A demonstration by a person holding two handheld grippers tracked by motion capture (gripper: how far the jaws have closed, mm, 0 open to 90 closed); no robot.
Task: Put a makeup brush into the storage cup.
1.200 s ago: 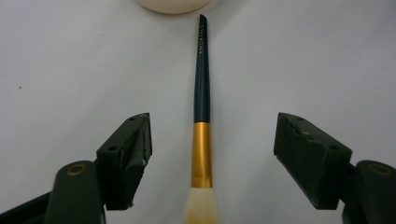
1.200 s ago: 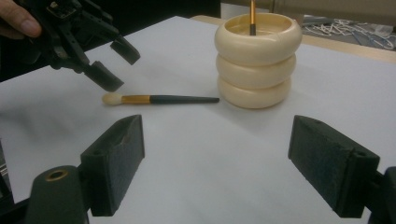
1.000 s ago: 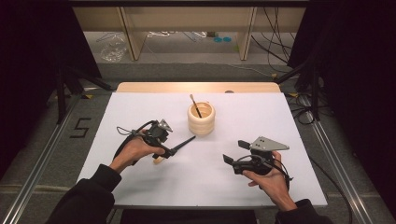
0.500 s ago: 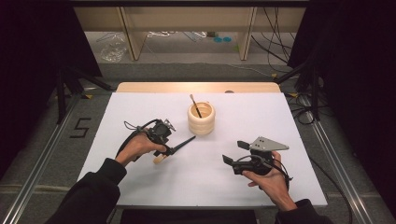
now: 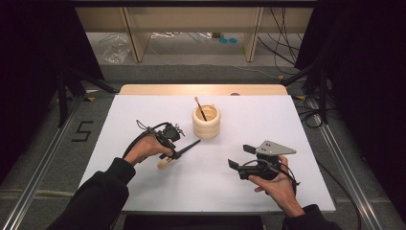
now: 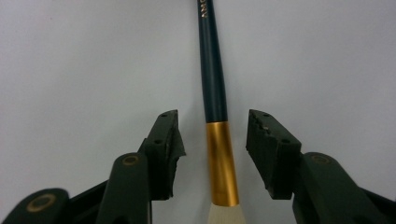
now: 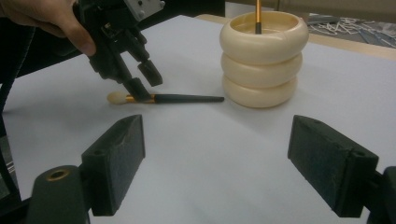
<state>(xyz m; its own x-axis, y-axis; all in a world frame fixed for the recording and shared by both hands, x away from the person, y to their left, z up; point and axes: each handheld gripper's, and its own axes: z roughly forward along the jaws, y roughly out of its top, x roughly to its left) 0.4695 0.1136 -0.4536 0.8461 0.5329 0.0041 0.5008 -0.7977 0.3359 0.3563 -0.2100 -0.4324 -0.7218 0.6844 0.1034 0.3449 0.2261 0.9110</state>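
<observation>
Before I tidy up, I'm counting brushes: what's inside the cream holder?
One brush stands in the cream holder, its gold ferrule and dark handle rising above the rim. Its lower end and the holder's bottom are hidden by the wall.

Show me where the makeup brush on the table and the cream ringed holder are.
makeup brush (image 6: 222, 163), left gripper view, on its gold ferrule.
cream ringed holder (image 7: 262, 65), right gripper view, on its middle ring.

Table: my white table (image 5: 143, 110), wooden strip at far edge
Floor: grey, number 5 (image 5: 82, 130) marked
Behind: wooden shelf (image 5: 191, 28), cables
Sides: dark curtains
</observation>
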